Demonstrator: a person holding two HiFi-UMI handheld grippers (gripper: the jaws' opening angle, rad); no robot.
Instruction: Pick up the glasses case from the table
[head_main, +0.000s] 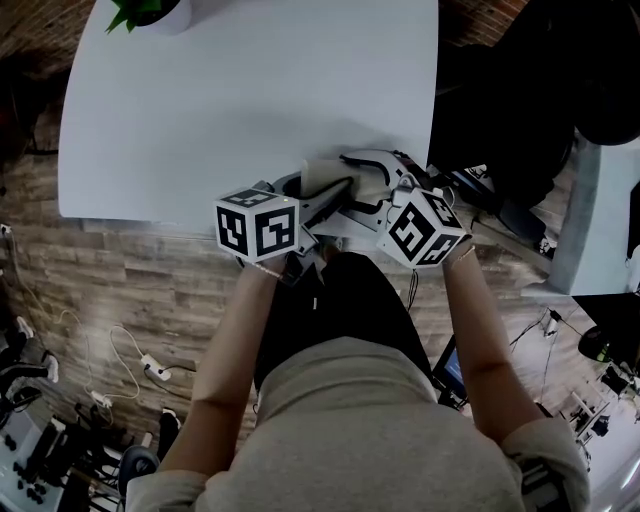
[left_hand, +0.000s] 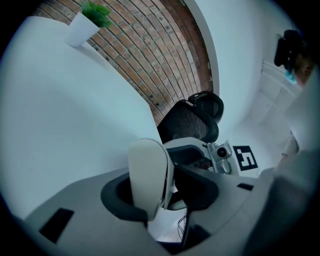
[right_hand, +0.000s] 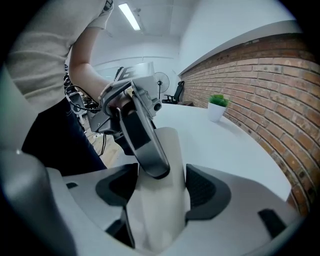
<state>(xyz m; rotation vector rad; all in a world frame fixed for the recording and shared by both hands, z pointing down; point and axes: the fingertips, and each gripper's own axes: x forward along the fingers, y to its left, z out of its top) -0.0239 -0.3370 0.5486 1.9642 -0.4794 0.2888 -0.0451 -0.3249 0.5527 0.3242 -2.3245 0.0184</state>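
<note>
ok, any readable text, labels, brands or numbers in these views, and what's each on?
No readable text in any view.
Left marker cube: black-and-white square patterns only, no letters or digits.
Right marker cube: the same, patterns only.
Glasses case: plain, no brand shows.
Plant pot: plain white, no label.

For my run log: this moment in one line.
left tongs: shut on glasses case | right tongs: same case | at table edge
</note>
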